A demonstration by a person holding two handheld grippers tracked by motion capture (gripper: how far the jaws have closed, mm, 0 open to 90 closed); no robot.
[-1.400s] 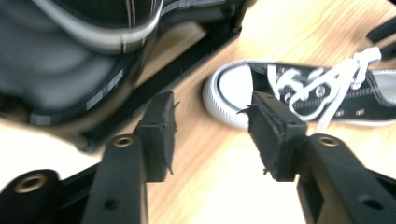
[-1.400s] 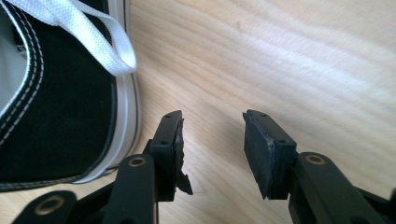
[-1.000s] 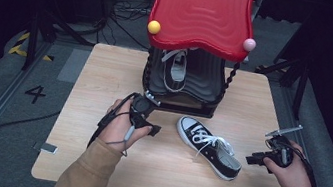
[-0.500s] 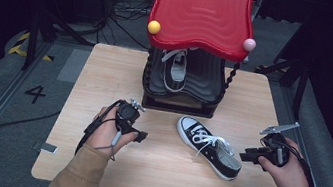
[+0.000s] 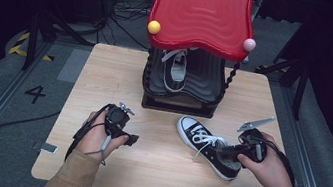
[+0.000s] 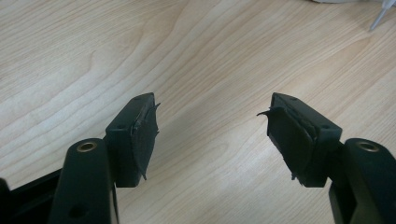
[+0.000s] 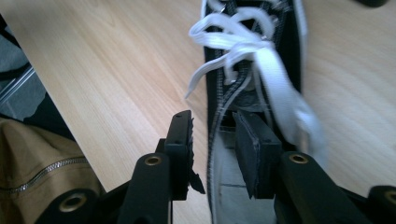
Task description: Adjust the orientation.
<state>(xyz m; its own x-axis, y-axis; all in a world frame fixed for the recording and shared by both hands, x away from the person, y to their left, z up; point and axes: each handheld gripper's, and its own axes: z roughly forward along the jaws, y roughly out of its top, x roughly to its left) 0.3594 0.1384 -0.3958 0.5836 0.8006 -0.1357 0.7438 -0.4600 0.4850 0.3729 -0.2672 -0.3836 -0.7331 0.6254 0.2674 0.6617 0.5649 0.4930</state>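
Note:
A black sneaker with white laces (image 5: 207, 145) lies on its sole on the wooden table (image 5: 116, 75), toe toward the rack. My right gripper (image 5: 227, 151) reaches it from the right at the heel. In the right gripper view the gripper (image 7: 212, 114) straddles the sneaker's (image 7: 288, 42) side wall, one jaw outside and one inside. The jaws have just been closing, and a gap still shows beside the pads. My left gripper (image 5: 131, 139) hovers low over bare wood (image 6: 187, 46); it (image 6: 212, 105) is open and holds nothing, its jaws having just been opening.
A rack with a wavy red top (image 5: 200, 13) and a black base (image 5: 178, 103) stands at the table's far middle. A second sneaker (image 5: 177, 70) sits inside it. Grey floor, rails and cables surround the table.
My right gripper has moved left onto the sneaker's heel, and its jaws have narrowed. The left hand has drawn back toward the near left and sunk a little.

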